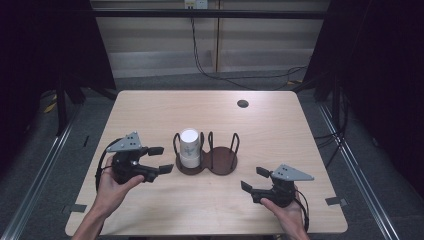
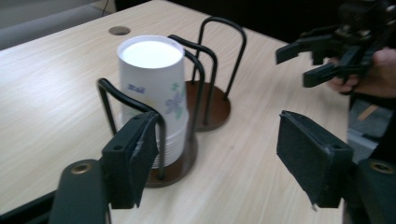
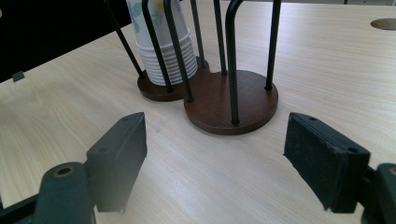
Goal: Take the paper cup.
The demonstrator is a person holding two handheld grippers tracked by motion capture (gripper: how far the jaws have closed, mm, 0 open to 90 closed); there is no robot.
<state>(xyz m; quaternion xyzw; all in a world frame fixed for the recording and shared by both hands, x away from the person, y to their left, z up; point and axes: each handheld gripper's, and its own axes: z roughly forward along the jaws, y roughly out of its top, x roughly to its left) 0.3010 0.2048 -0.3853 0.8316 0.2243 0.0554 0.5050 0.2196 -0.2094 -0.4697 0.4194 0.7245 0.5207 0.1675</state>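
Pale wood table [image 1: 150, 110] carries everything, reaching out ahead of both grippers. Between them, nearer the left one, sits a dark brown double holder [image 1: 223, 161] with black wire hoops. Its bay on the left gripper's side holds a stack of upturned white paper cups [image 1: 190, 147] with a flower print; the other bay stands bare. Left gripper [image 1: 159, 160] hovers just beside the cups, jaws apart, gripping nothing. Right gripper [image 1: 253, 178] rests farther off, jaws apart too.
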